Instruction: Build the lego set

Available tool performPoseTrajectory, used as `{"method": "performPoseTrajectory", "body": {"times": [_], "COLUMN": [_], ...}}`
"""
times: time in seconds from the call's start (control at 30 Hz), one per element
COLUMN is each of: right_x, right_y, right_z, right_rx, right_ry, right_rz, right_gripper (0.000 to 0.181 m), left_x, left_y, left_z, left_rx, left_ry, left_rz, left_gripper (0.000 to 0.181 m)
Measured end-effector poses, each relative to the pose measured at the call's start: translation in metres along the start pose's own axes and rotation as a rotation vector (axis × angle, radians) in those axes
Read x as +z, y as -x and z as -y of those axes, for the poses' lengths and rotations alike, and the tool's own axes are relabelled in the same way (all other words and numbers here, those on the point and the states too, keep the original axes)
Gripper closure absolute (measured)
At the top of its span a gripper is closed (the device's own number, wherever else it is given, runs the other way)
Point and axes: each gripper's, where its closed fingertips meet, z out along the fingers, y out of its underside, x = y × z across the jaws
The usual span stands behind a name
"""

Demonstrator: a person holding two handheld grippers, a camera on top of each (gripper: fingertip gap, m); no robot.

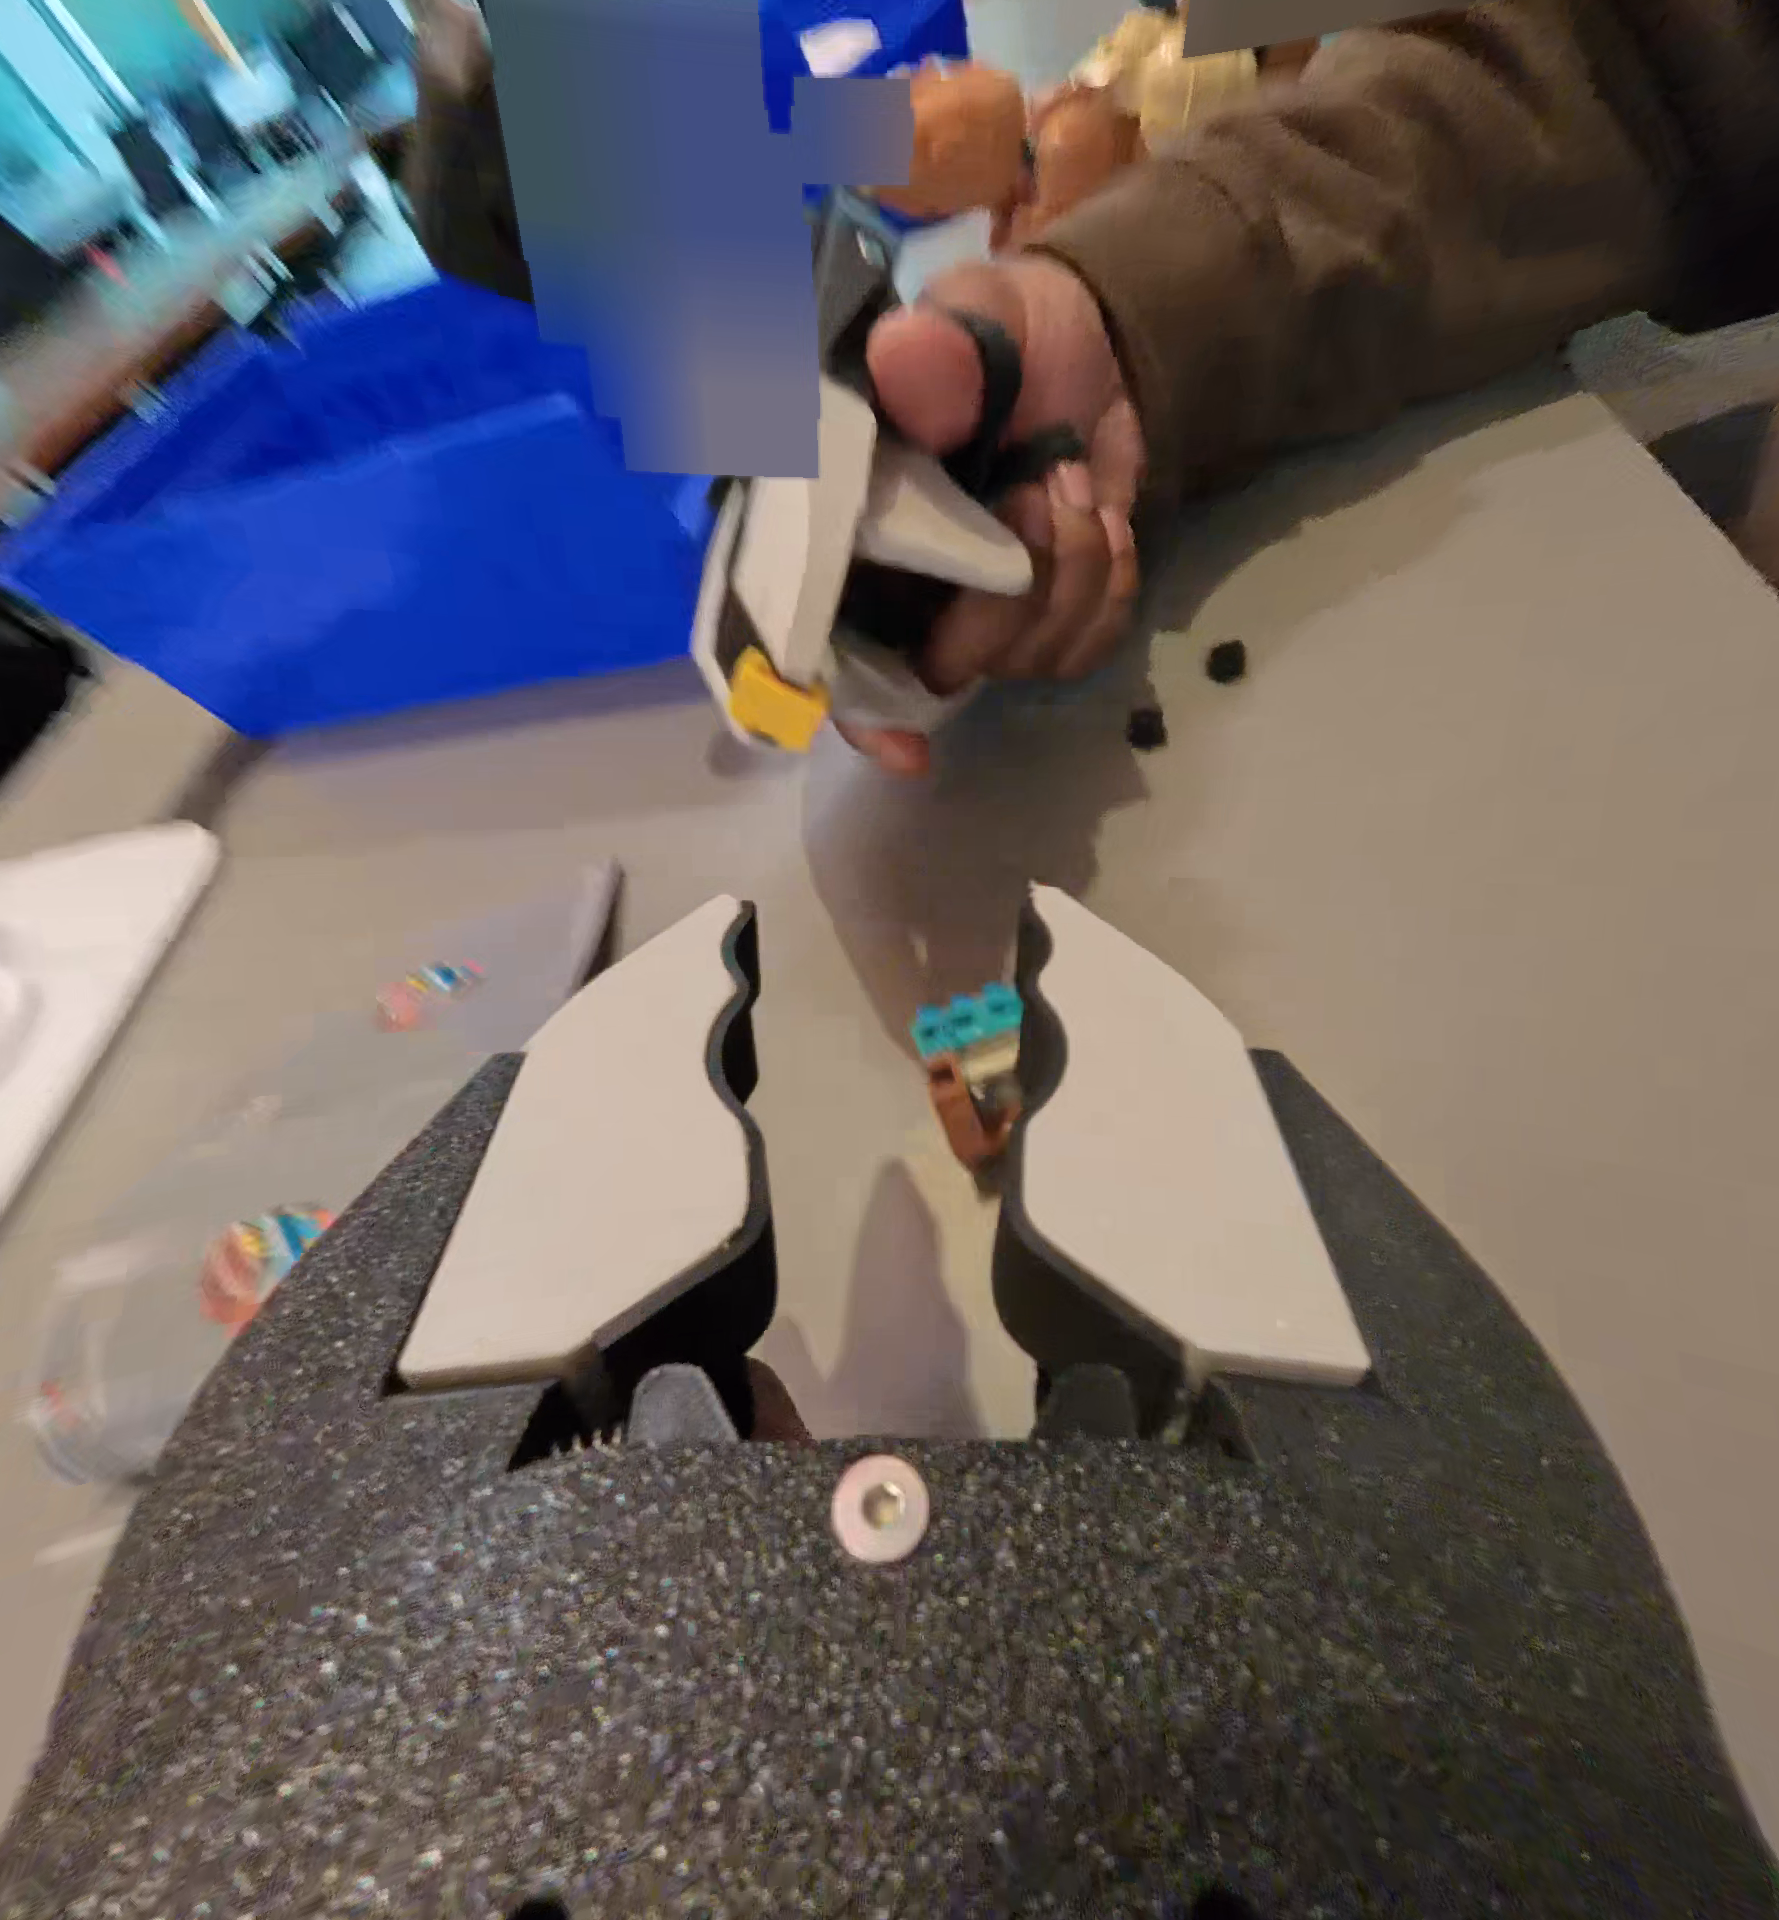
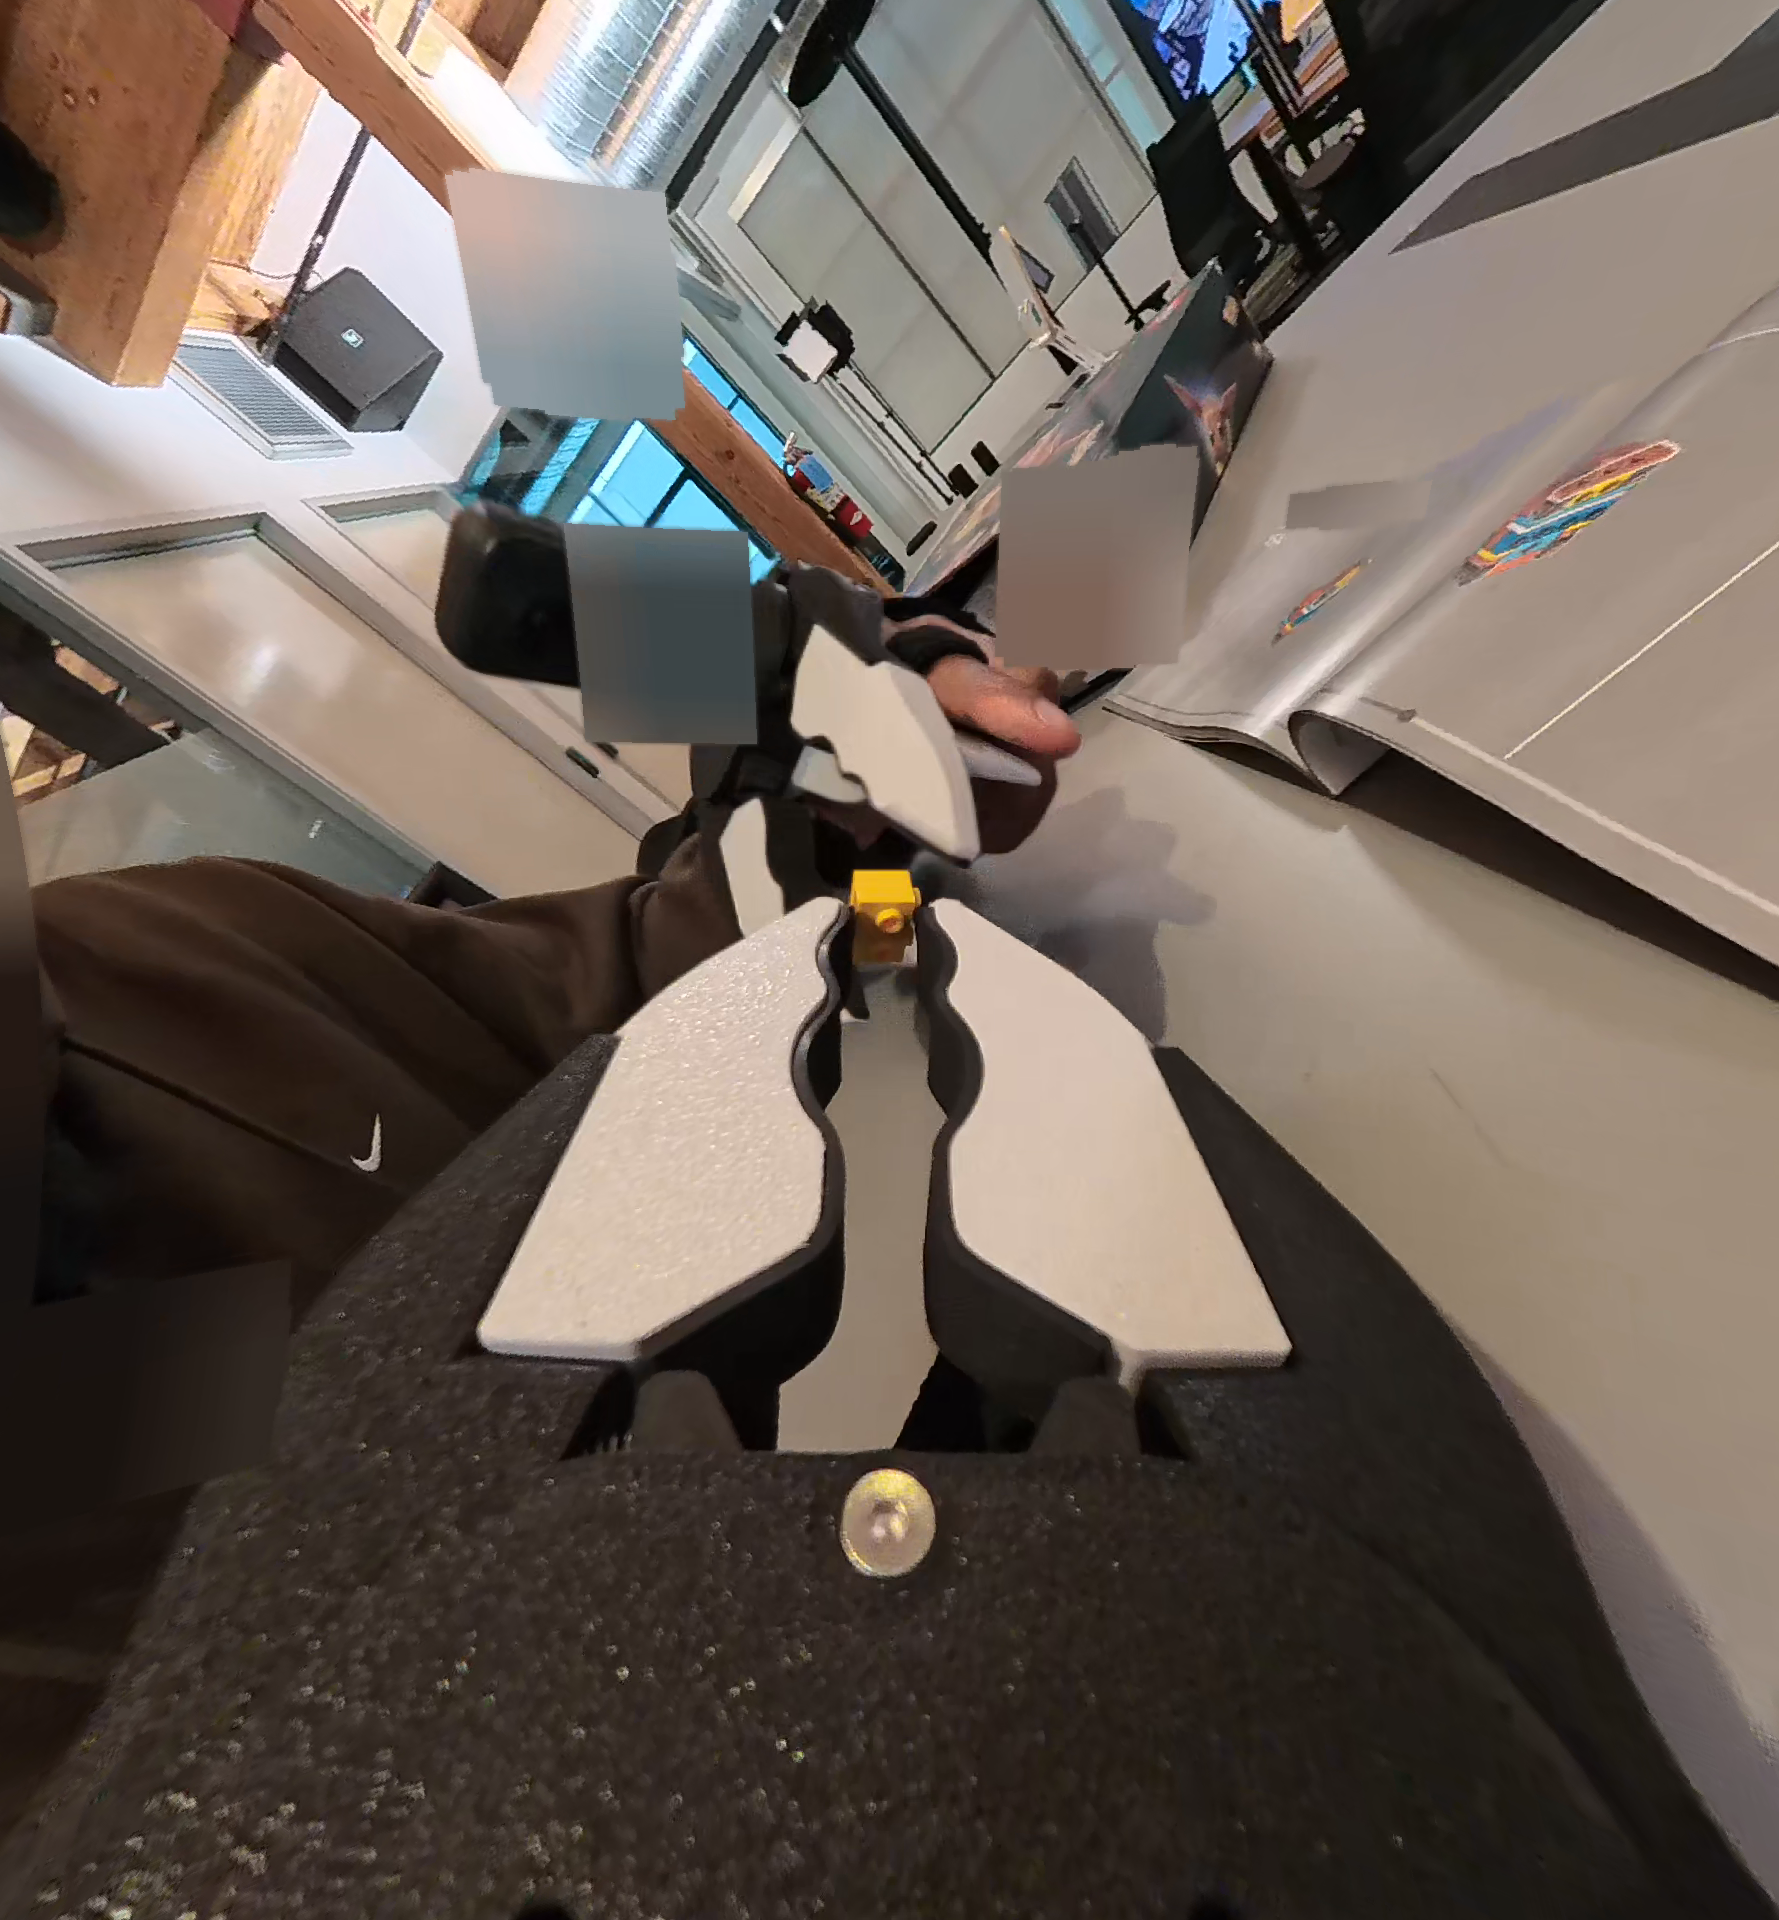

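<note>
In the left wrist view my left gripper (image 1: 890, 914) is open and holds nothing, above the grey table (image 1: 1436, 935). A small teal and brown lego assembly (image 1: 968, 1070) shows just inside its right finger; I cannot tell whether it touches the finger or lies on the table below. My right gripper (image 2: 887, 920) is shut on a small yellow brick (image 2: 883, 914) at its fingertips. It also shows in the left wrist view (image 1: 791, 717), held in a hand, with the yellow brick (image 1: 776, 701) at its tip. The left gripper (image 2: 895, 758) shows just beyond the yellow brick in the right wrist view.
An open instruction booklet (image 2: 1487, 675) lies on the table, with a lego box (image 2: 1176, 395) behind it. A white tray (image 1: 64, 935) and clear bags of pieces (image 1: 261, 1257) are at the left. Two small black pieces (image 1: 1223, 660) lie near the hand. A blue bin (image 1: 345, 520) stands behind. Left tips to right tips: about 4 centimeters.
</note>
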Motion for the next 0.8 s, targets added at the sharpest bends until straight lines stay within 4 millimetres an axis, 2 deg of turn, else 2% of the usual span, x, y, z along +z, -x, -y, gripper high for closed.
{"method": "performPoseTrajectory", "body": {"times": [0.1,0.27,0.43,0.53,0.7,0.8], "right_x": [-0.001,-0.001,-0.001,-0.001,0.002,0.006], "right_y": [-0.004,-0.012,-0.015,-0.018,-0.016,-0.015], "right_z": [-0.001,-0.005,-0.007,-0.009,-0.015,-0.03], "right_rx": [-0.016,-0.034,-0.039,-0.037,-0.026,0.018], "right_ry": [0.014,0.042,0.059,0.07,0.116,0.202], "right_rz": [-0.031,-0.076,-0.096,-0.11,-0.11,-0.129], "right_gripper": [0.17,0.17,0.17,0.17,0.17,0.17], "left_x": [-0.003,0.005,0.02,0.027,0.031,0.031], "left_y": [-0.022,-0.032,-0.027,-0.022,-0.017,-0.017], "left_z": [-0.026,-0.073,-0.062,-0.059,-0.057,-0.055], "left_rx": [-0.124,-0.103,-0.141,-0.169,-0.135,-0.125], "left_ry": [0.149,0.377,0.31,0.31,0.326,0.385], "left_rz": [-0.156,-0.129,-0.048,-0.002,0.046,0.07], "left_gripper": [0.118,0.11,0.122,0.142,0.143,0.144]}}
